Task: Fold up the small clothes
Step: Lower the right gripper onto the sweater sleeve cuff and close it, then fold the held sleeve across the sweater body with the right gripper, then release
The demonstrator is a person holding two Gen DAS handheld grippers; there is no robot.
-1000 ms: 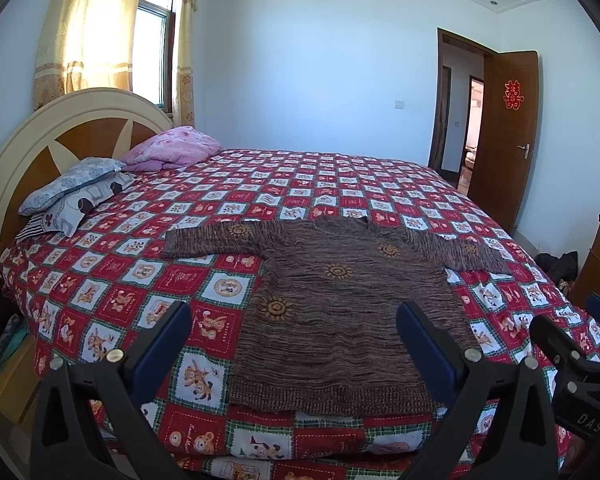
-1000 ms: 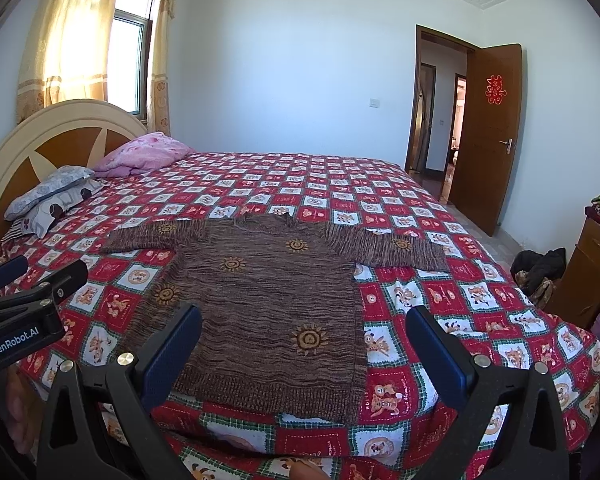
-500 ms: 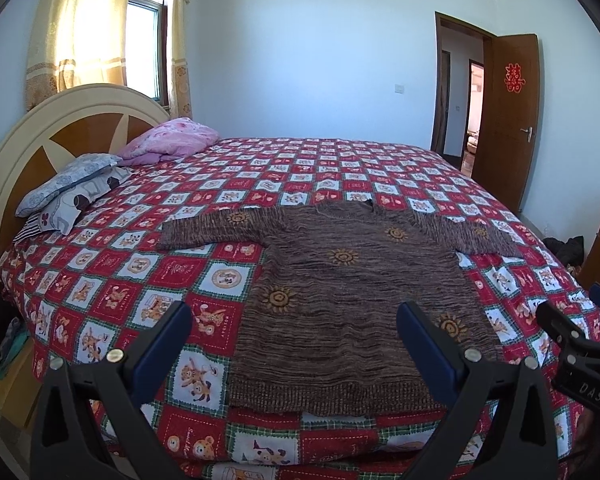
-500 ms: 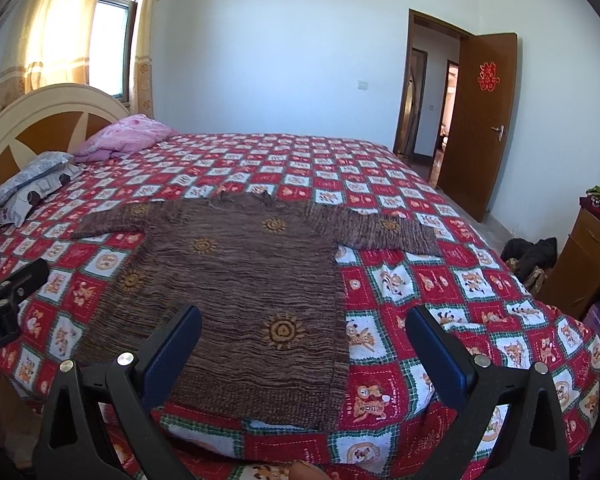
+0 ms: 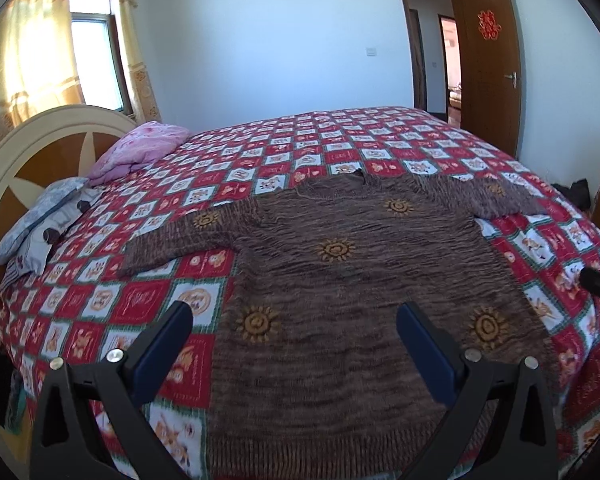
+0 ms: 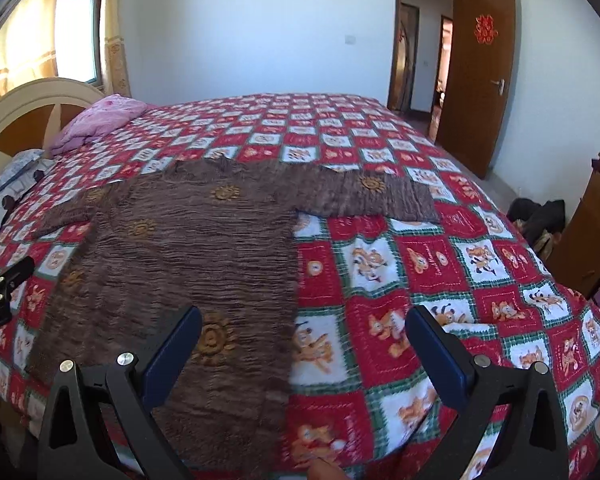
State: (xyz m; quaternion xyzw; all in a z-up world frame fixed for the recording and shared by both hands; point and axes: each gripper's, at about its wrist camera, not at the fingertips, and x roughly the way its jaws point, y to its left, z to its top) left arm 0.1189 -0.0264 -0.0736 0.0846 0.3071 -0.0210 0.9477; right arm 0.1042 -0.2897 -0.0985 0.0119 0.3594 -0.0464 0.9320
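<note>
A brown knitted sweater (image 5: pixel 340 292) with orange sun motifs lies flat on the bed, sleeves spread, hem toward me. It also shows in the right wrist view (image 6: pixel 188 256). My left gripper (image 5: pixel 294 334) is open and empty, hovering over the sweater's lower left part. My right gripper (image 6: pixel 304 338) is open and empty, hovering over the sweater's right side edge near the hem. The right sleeve (image 6: pixel 376 200) lies out to the right; the left sleeve (image 5: pixel 172 240) lies out to the left.
The bed carries a red, white and green checked quilt (image 6: pixel 420 264). Pillows (image 5: pixel 48 220) and a pink blanket (image 5: pixel 140 152) lie by the headboard (image 5: pixel 32 152) at left. A wooden cabinet (image 6: pixel 588 232) and dark bags (image 6: pixel 540 220) stand right. An open door (image 6: pixel 476 80) is behind.
Both grippers have moved forward and lower toward the bed; the sweater now looks larger and closer. Both jaws stay open. The sweater has not moved.
</note>
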